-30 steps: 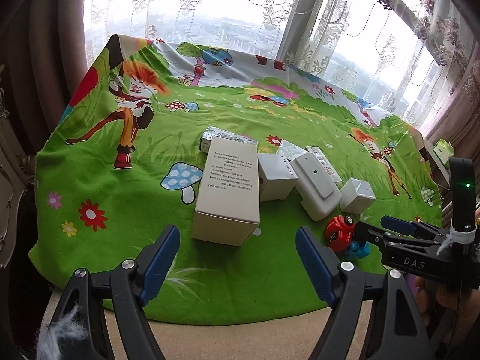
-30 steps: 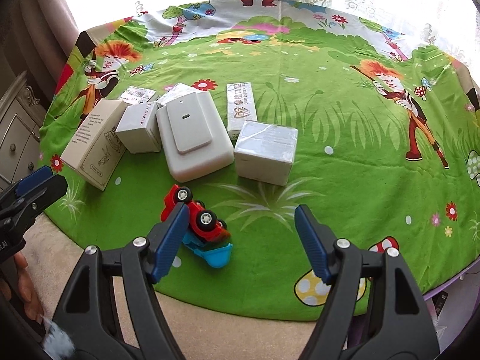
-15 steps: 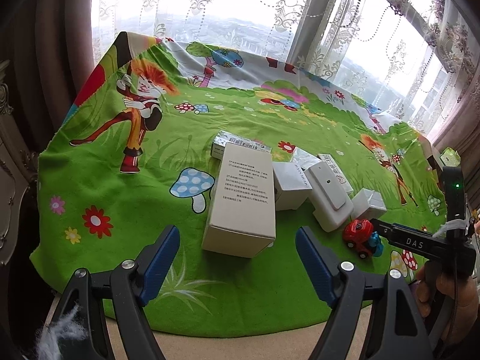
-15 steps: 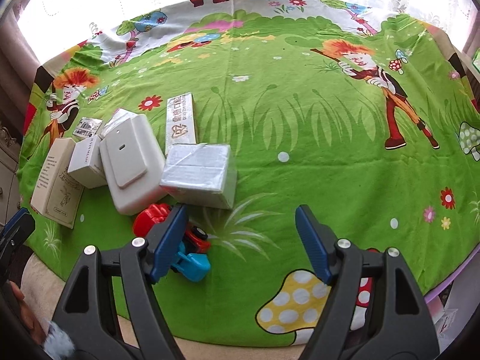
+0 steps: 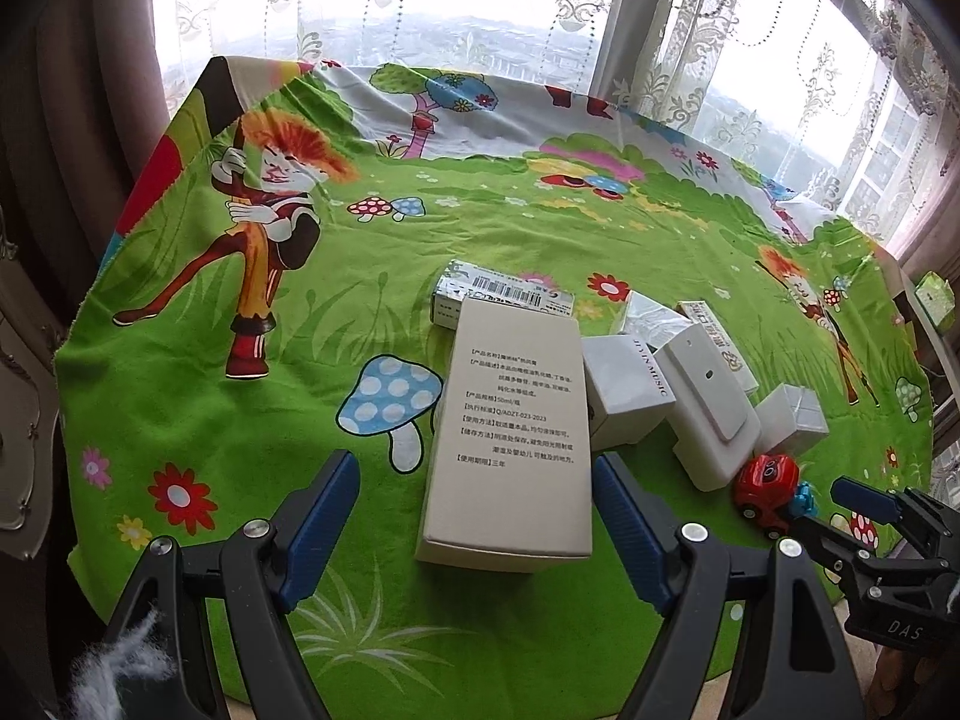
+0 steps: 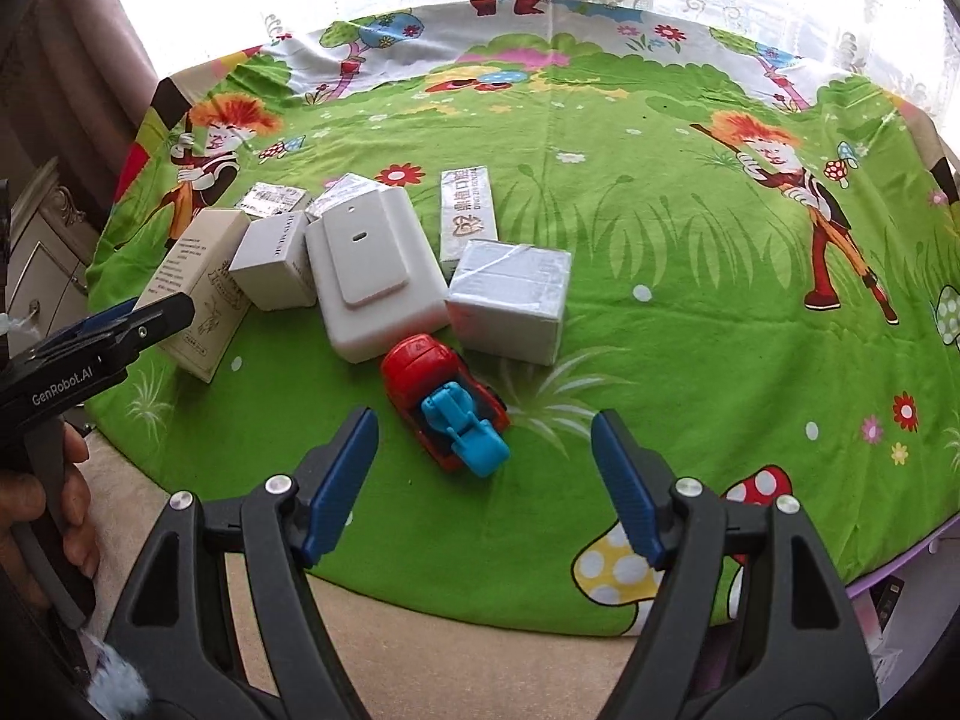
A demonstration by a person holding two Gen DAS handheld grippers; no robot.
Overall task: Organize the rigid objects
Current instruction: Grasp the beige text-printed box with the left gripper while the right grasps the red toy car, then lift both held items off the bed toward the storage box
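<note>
Both grippers' fingers [image 6: 624,480] spread, empty; toy car [image 6: 447,399] lies btwn right pair, untouched.

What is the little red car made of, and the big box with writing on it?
The red car looks like hard, shiny plastic: smooth moulded curves with glossy highlights. The big box looks like matte cardboard: flat printed faces and crisp folded edges, though it could be coated card.

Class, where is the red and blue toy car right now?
The red and blue toy car lies on the green cartoon cloth, just before the flat white plastic case.

Two down-tilted wrist views, shared boxes [image 5: 507,432]
</note>
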